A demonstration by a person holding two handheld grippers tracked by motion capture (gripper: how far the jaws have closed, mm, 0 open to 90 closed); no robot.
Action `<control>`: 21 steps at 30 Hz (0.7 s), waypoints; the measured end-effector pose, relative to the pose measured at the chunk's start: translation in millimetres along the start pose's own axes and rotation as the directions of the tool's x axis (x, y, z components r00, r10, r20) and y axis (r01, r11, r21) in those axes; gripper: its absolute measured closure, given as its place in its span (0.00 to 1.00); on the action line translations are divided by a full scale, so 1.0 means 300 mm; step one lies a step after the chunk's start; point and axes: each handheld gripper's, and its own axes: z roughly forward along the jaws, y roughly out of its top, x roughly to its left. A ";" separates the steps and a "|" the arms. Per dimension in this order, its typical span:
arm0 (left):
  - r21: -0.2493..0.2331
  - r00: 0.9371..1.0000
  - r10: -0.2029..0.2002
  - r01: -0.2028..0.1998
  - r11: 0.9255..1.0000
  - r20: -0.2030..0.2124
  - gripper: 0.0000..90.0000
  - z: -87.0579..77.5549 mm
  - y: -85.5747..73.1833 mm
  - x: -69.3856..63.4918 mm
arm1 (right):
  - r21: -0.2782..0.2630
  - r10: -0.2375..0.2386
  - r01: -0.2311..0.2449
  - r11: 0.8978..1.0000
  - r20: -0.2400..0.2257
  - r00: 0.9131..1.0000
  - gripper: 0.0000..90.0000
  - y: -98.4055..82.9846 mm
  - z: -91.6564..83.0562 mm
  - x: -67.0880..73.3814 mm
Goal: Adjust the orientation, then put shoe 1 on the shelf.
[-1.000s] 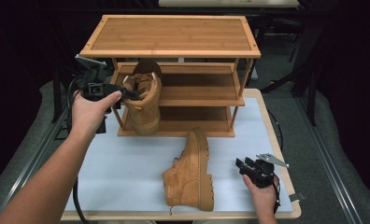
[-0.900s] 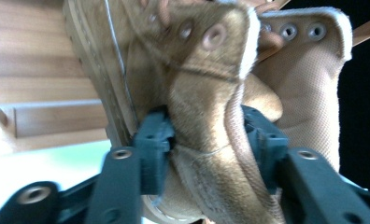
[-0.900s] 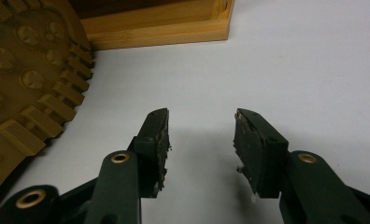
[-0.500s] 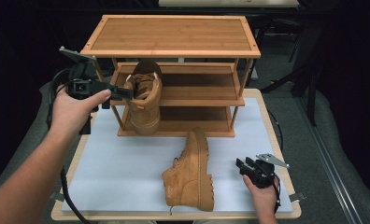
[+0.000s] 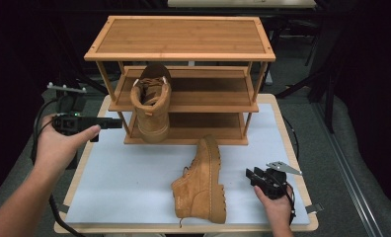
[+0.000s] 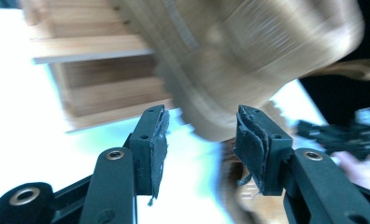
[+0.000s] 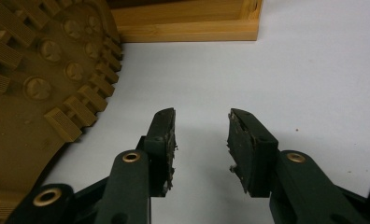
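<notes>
A tan boot (image 5: 151, 108) stands upright at the left of the wooden shoe rack (image 5: 183, 39), its toe at the lowest shelf's front edge. The boot (image 6: 248, 56) looms blurred beyond my left gripper (image 6: 202, 135). That left gripper (image 5: 115, 123) hangs just left of the rack, open and empty; its jaws have just closed in a little. A second tan boot (image 5: 203, 180) lies on its side on the white table top, sole (image 7: 38, 84) facing right. My right gripper (image 5: 250, 175) rests to its right. This right gripper (image 7: 202, 140) is open, its jaws have just been closing, nothing between them.
The rack has three shelves, and its base rail (image 7: 188, 23) lies ahead of the right gripper. The table's wooden rim (image 5: 287, 133) runs along the right. Cables trail off the left edge. Dark floor surrounds the table.
The left gripper has let go of the boot on the rack and drawn back to the left and slightly down. The boot stays put. The right hand has kept still.
</notes>
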 end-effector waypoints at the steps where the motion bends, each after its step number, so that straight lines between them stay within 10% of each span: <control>1: -0.001 1.000 0.014 -0.014 1.000 -0.019 0.58 0.013 -0.021 0.012 | 0.003 0.000 0.000 1.000 -0.004 1.000 0.68 0.000 0.000 0.000; 8: -0.052 0.983 0.082 -0.092 0.994 -0.165 0.58 0.129 -0.192 0.107 | 0.025 -0.014 0.014 1.000 -0.010 1.000 0.70 0.005 0.001 0.013; 13: -0.096 0.956 0.100 -0.131 0.987 -0.277 0.58 0.218 -0.326 0.180 | 0.031 -0.022 0.022 0.999 0.002 1.000 0.70 0.004 0.004 0.016; 21: -0.113 0.958 0.046 -0.081 0.990 -0.283 0.54 0.320 -0.471 0.250 | 0.037 -0.030 0.030 0.999 -0.002 1.000 0.71 0.004 0.008 0.025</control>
